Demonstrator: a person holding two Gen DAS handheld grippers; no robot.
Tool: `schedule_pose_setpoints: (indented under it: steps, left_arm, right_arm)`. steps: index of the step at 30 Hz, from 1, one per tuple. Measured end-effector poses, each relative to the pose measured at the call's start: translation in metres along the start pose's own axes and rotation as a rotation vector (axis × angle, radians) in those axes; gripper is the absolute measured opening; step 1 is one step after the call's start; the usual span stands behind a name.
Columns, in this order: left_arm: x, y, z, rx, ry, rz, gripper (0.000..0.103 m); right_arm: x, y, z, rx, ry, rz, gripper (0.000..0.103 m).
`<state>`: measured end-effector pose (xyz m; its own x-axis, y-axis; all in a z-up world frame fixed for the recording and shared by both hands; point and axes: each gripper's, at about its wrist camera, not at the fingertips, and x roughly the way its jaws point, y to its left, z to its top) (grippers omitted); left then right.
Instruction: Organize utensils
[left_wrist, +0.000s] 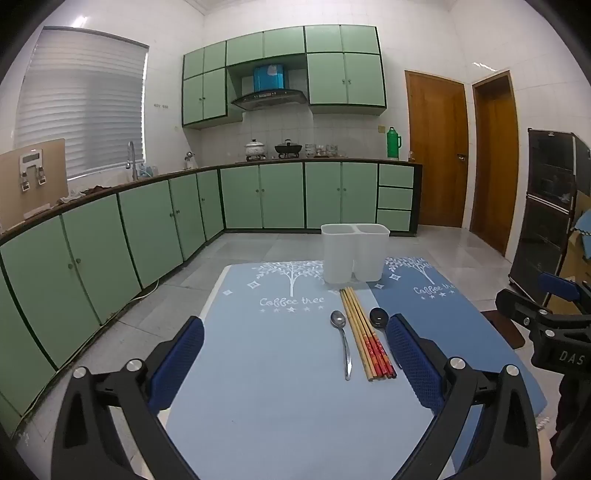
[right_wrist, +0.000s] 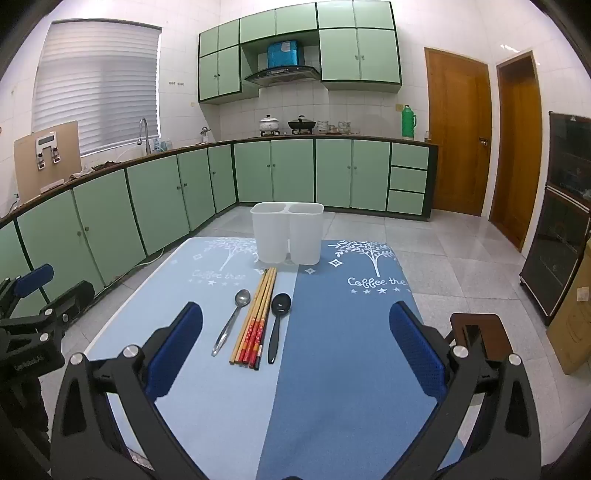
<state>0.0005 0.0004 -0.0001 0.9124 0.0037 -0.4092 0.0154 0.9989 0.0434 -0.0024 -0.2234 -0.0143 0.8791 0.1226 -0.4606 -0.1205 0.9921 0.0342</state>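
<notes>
A steel spoon (left_wrist: 341, 341) (right_wrist: 232, 321), a bundle of wooden chopsticks (left_wrist: 365, 334) (right_wrist: 255, 315) and a black spoon (left_wrist: 380, 319) (right_wrist: 277, 321) lie side by side on the blue table mats. Behind them stands a white two-compartment holder (left_wrist: 354, 253) (right_wrist: 287, 232), and nothing shows above its rims. My left gripper (left_wrist: 295, 334) hovers open over the light blue mat, left of the utensils and short of them. My right gripper (right_wrist: 295, 321) hovers open near the seam of the two mats, with the utensils ahead between its fingers. Neither touches anything.
The table carries a light blue mat (left_wrist: 266, 369) and a darker blue mat (right_wrist: 351, 350). Green kitchen cabinets (left_wrist: 147, 229) run along the left and back. A dark shelf unit (right_wrist: 565, 214) and a cardboard box (right_wrist: 570, 325) stand at the right, on grey floor tiles.
</notes>
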Motion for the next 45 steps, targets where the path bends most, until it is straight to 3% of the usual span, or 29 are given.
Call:
schedule_pose_setpoints:
  steps: [45]
  left_arm:
    - [0.0010, 0.0046, -0.0011, -0.008, -0.014, 0.007, 0.097]
  right_arm:
    - [-0.0006, -0.0048, 0.0011, 0.004, -0.001, 0.000, 0.098]
